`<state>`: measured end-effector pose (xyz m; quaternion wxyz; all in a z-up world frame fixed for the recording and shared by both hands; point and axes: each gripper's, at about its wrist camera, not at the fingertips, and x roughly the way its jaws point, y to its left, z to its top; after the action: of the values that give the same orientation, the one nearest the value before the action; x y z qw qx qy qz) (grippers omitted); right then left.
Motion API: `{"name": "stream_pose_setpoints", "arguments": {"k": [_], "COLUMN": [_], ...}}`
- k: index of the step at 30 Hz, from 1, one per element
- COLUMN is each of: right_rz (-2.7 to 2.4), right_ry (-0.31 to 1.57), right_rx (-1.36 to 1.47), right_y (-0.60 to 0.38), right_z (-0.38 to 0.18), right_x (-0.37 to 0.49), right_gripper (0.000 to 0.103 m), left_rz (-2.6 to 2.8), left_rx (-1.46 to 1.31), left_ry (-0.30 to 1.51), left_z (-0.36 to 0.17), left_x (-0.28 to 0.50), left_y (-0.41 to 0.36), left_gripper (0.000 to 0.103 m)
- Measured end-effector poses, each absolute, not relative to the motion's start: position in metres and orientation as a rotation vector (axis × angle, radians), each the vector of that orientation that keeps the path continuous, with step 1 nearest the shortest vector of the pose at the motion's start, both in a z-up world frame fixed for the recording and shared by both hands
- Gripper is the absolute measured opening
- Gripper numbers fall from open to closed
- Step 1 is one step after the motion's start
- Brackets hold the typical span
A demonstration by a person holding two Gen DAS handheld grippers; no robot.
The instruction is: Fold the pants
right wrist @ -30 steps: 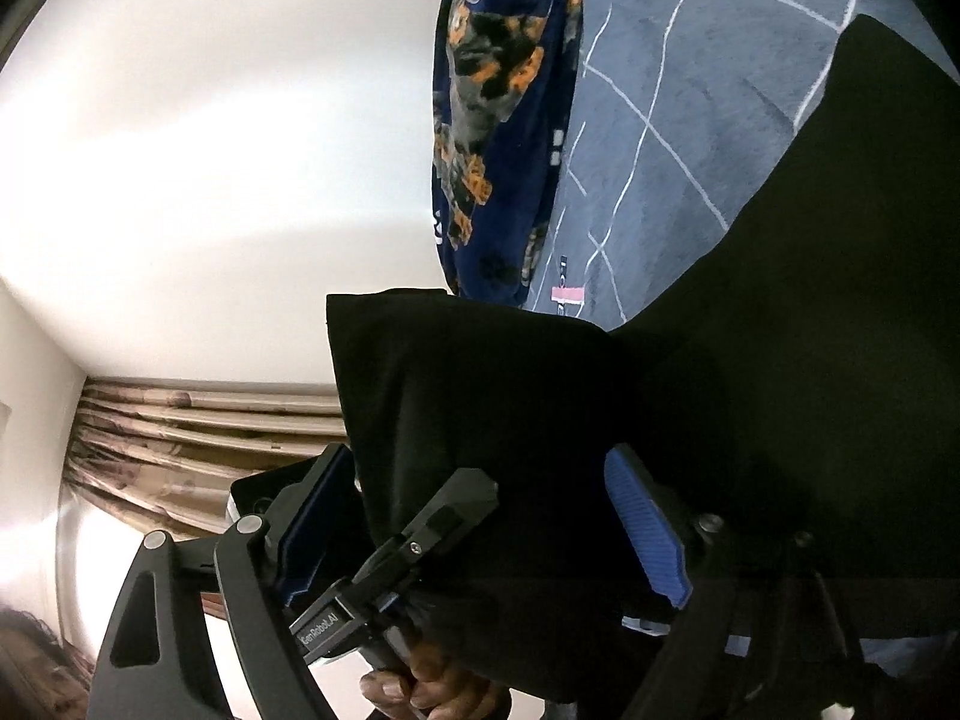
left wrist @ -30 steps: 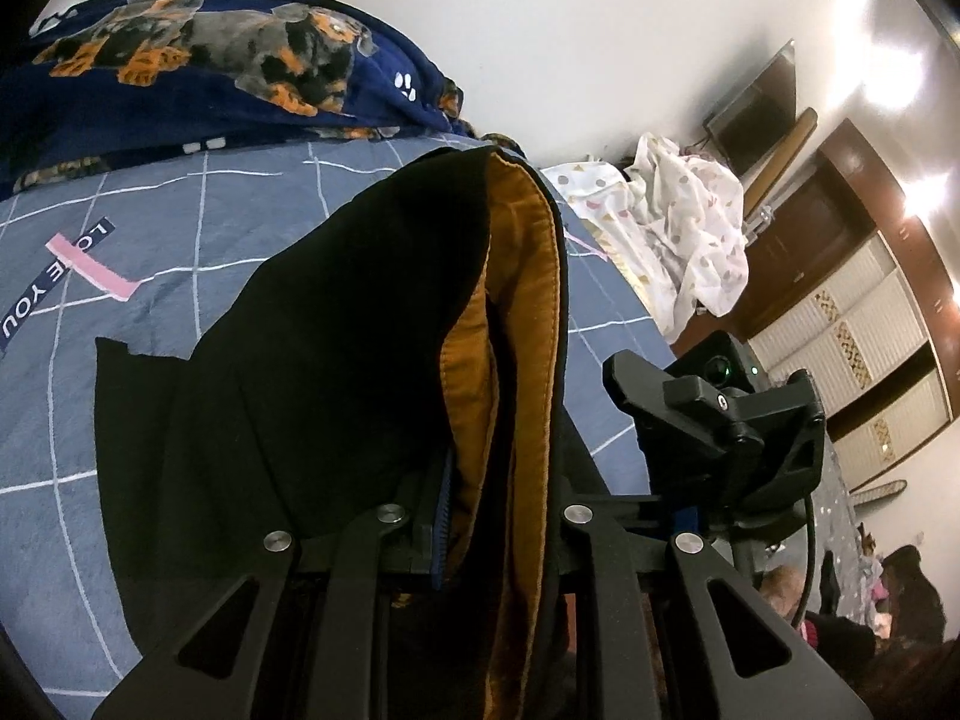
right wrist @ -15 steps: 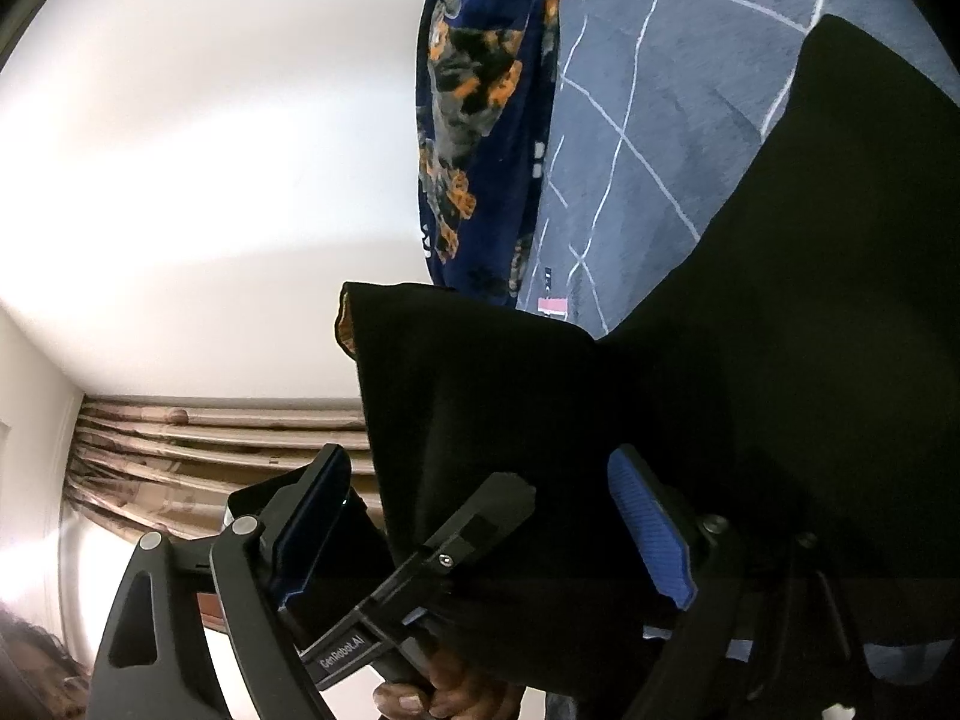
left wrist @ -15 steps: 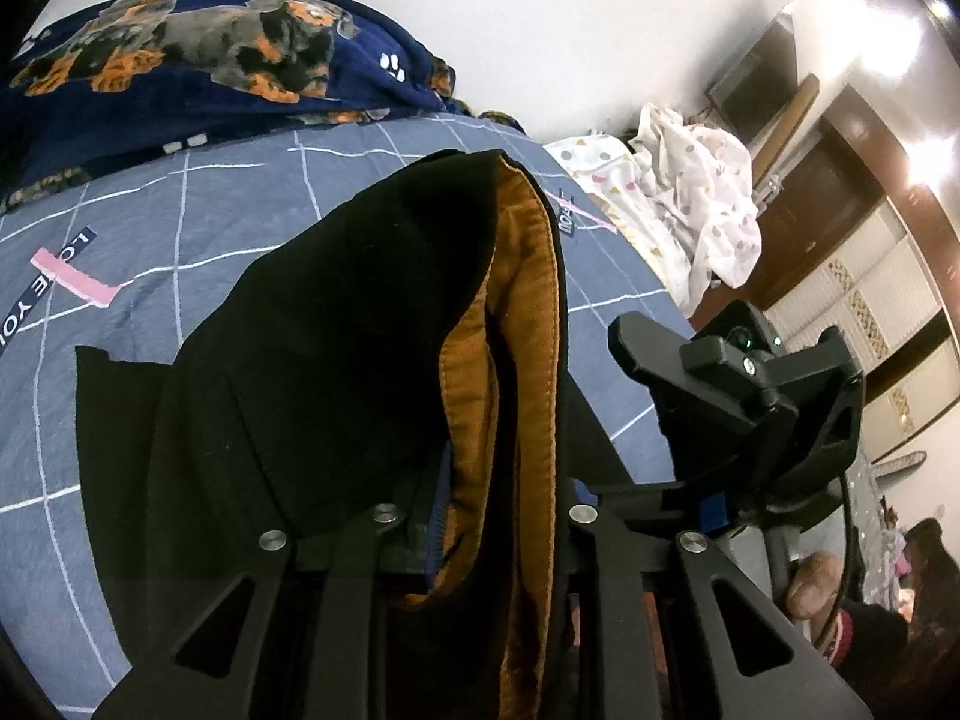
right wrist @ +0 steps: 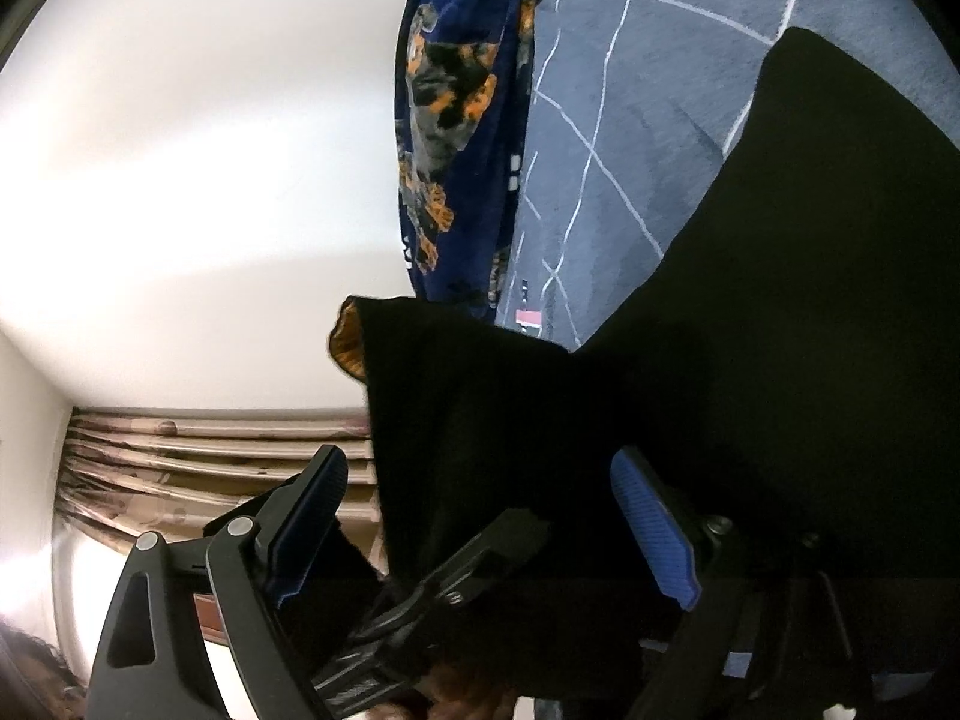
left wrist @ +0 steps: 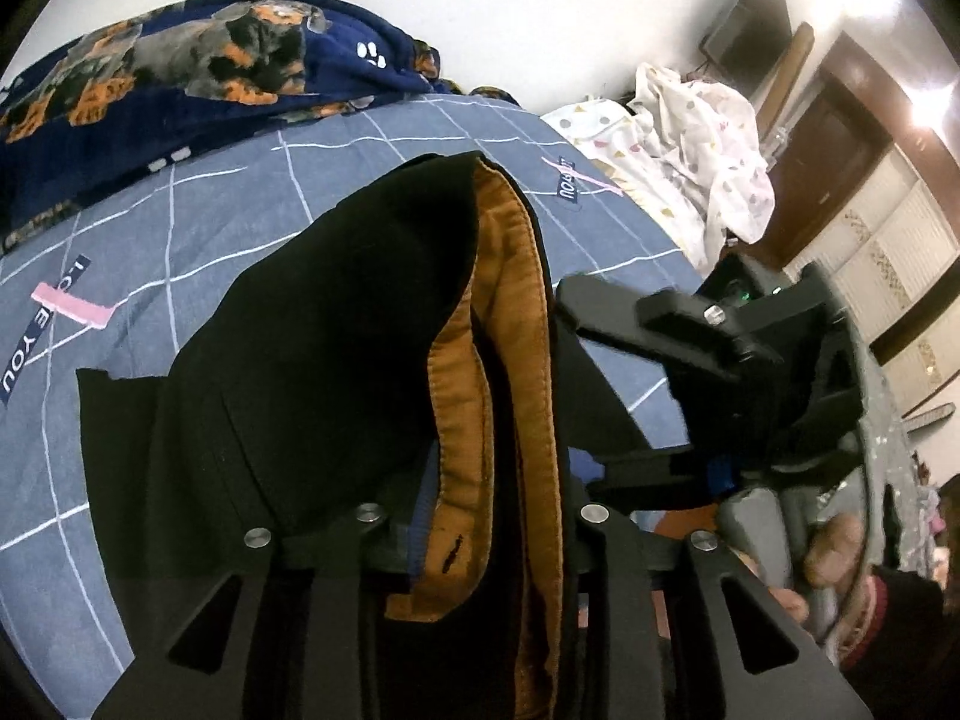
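Black pants [left wrist: 336, 324] in downward-tilted, loosening left tongs [left wrist: 480, 516]; right tongs [right wrist: 480, 516] wide, level.

Pants [left wrist: 336, 324]: black outside, orange-brown lining; bedsheet [left wrist: 198, 222]: grey-blue with thin white grid lines and a pink label; blanket [left wrist: 180, 66]: navy with grey-and-orange dog print; cloth [left wrist: 702, 144]: white with small pastel shapes; gripper pads [right wrist: 654, 534]: blue.

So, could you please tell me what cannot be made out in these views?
Left wrist view: left claw pads, buried in the pants; jaws have just been opening, grip unclear.
Right wrist view: pants' far end, cut off by the right edge.
Right wrist view: whether the open right claw touches the pants; black on black.
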<state>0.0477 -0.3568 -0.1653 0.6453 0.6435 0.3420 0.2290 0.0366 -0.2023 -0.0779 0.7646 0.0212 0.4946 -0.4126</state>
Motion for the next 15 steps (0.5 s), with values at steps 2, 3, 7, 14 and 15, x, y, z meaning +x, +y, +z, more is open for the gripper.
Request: {"name": "stream_pose_setpoints", "arguments": {"k": [2,3,7,14,15], "right_rz": [0.520,0.521,0.515,0.460,0.459], "right_ry": [0.781,0.782,0.788,0.831,0.838], "right_rx": [1.473,1.476,1.466,1.472,1.463], "right_y": [-0.358,-0.358,-0.358,-0.361,-0.360], "right_z": [-0.168,-0.168,-0.168,-0.174,-0.174], "right_x": [0.048,0.048,0.048,0.046,0.047], "right_gripper": [0.092,0.093,0.095,0.098,0.097], "left_rz": [-0.928,-0.962,-1.015,-0.943,-0.920], "left_rx": [0.010,-0.021,-0.160,-0.146,-0.122], "left_ry": [1.090,1.097,1.044,0.949,0.945], "left_z": [-0.073,-0.071,-0.055,-0.033,-0.032], "left_x": [0.042,0.044,0.053,0.058,0.057], "left_y": [-0.197,-0.195,-0.178,-0.148,-0.142], "left_gripper": [0.033,0.037,0.071,0.072,0.072]}}
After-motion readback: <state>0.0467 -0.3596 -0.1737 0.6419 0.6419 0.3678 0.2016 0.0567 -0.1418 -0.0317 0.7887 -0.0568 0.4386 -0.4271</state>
